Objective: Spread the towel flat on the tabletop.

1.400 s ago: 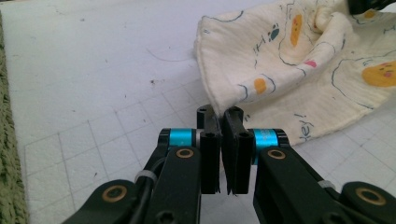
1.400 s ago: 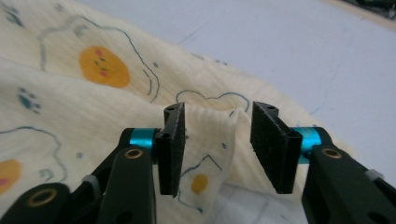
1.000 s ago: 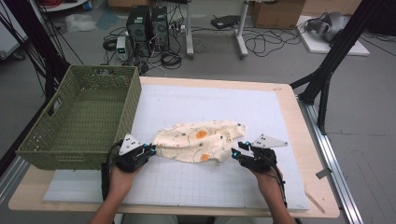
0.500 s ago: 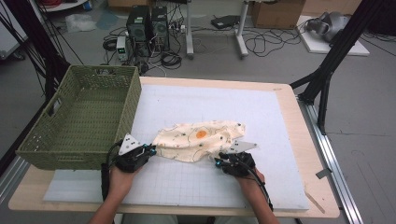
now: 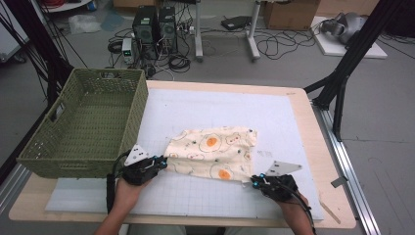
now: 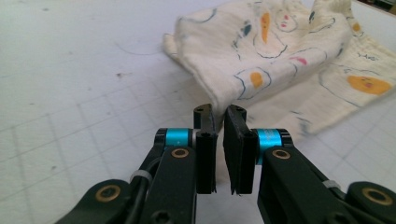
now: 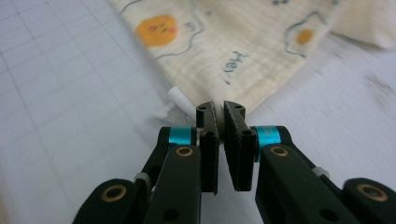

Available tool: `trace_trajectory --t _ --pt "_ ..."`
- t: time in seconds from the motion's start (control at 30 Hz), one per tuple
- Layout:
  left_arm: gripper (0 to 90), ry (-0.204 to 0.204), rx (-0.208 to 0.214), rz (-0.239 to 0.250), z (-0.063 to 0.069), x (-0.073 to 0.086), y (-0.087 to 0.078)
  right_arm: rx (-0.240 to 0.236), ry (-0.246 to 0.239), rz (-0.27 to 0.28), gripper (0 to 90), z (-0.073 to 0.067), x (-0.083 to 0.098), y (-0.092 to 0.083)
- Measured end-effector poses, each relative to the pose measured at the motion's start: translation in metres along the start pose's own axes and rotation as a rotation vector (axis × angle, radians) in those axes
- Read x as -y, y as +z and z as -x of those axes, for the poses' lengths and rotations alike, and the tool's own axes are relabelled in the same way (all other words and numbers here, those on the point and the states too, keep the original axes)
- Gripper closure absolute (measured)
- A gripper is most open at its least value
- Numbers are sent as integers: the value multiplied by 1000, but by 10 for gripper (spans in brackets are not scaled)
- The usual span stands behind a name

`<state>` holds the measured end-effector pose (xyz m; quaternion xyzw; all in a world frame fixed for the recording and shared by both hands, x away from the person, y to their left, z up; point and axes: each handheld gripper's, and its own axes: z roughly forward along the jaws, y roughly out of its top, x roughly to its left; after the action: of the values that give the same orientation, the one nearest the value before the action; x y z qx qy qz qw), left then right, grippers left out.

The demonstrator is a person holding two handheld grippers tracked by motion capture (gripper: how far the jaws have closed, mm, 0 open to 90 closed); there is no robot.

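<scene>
A: Wooden surface (image 5: 313, 105) with a white grid mat (image 5: 215, 112) on top, cables and PC towers on the floor behind. Where's the cloth?

B: Cream muslin cloth with a fried-egg print (image 5: 215, 154) lies crumpled on the mat, slightly toward 6 o'clock of centre. Green woven plastic basket (image 5: 44, 147) sits at 9 o'clock, nothing in it.

A: Tools?

B: Left tool (image 5: 161, 161) is pressed together on the cloth's 9 o'clock corner. Right tool (image 5: 254, 181) has just been closing and now pinches the 5 o'clock corner, by a small white tag; the right gripper view shows fabric between the jaws (image 7: 219, 114).

A: Step?

B: Looks like both near corners are gripped, ready to spread or fold. I'd say next: lift both together and pull them apart to tension the edge. Keep the heights matched, or a corner slips.
</scene>
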<state>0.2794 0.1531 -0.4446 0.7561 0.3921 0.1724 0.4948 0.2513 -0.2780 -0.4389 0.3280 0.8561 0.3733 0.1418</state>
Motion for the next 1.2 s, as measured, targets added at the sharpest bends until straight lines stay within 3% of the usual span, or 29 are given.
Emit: trace_trajectory --t 0.17,0.33,0.43,0.57,0.7,0.8,0.9,1.03,1.1,1.17,1.2 --pt "732 6 27 18 9 -4 0 23 31 0 849 5 20 -26" --pt "608 -7 4 6 6 -3 2 15 -3 -60 832 -2 34 -39" --pt "561 -20 -11 5 3 -2 4 28 22 -21 754 -2 33 -42" --pt "519 -30 -23 14 2 -2 5 51 57 52 601 -3 24 -38" --pt "492 -57 -19 21 0 -2 7 46 69 116 550 -3 10 -31" --pt "487 -64 -13 26 0 -2 7 15 55 104 551 -6 -2 -12" --pt "487 -63 -14 24 -1 -2 8 -30 21 71 574 -13 -17 13" --pt "486 -68 -17 25 -3 -1 7 -68 -33 12 680 -21 -33 44" --pt "485 -66 -16 25 -3 -1 6 -74 -36 13 750 -22 -34 49" --pt "486 -69 -16 27 -4 -1 6 -118 -16 9 882 -21 -34 49" --pt "485 -69 -16 26 -5 -1 6 -126 -11 9 884 -22 -33 48"
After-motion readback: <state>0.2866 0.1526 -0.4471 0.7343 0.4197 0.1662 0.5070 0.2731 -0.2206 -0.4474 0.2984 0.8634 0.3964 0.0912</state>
